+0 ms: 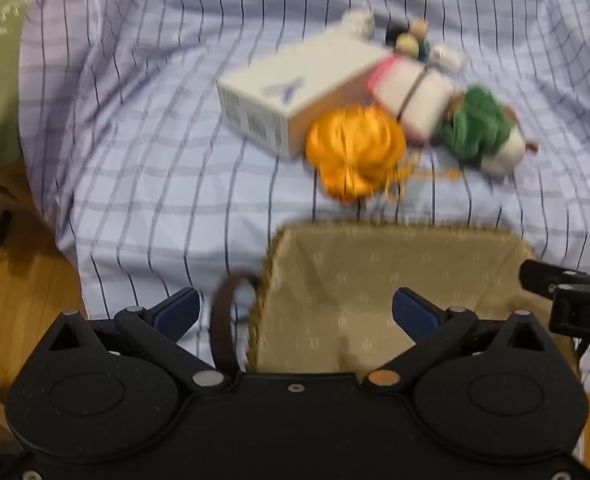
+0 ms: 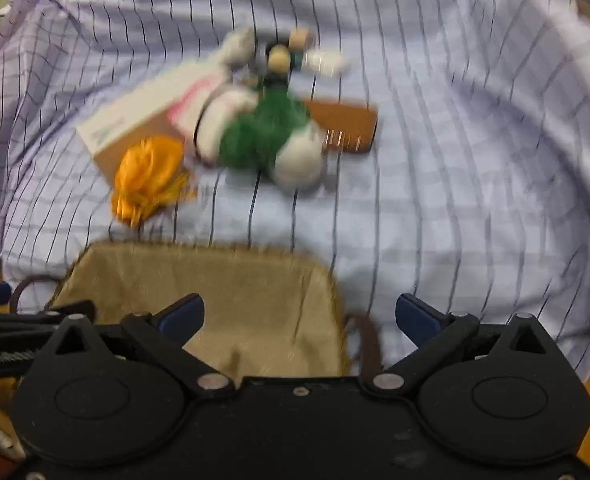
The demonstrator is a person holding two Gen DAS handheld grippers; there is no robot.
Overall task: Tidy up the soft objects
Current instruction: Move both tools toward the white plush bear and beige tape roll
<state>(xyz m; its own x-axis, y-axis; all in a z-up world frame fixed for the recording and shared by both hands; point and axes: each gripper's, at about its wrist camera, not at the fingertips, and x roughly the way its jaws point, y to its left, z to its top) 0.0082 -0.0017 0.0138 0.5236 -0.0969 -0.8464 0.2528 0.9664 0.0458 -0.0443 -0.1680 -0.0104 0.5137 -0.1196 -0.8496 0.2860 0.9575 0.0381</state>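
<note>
Both claws spread wide and empty over the lined basket

Just below the left gripper (image 1: 295,312) and right gripper (image 2: 299,316) sits the fabric-lined basket (image 1: 375,280). Beyond it lie the orange satin bundle (image 1: 353,152) and green-and-white plush (image 2: 271,136), against a cardboard box (image 1: 295,92): light, squashy, probably slippery satin; pinch mid-body.

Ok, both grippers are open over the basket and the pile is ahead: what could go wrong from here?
1. The orange satin ribbon bundle trails loose threads toward the green-and-white yarn skein; lifting one may drag the other.
2. The white cardboard box touches the soft items and could be shoved or grabbed by mistake.
3. The left gripper and right gripper hover close together over the tan fabric-lined basket and may collide.
</note>
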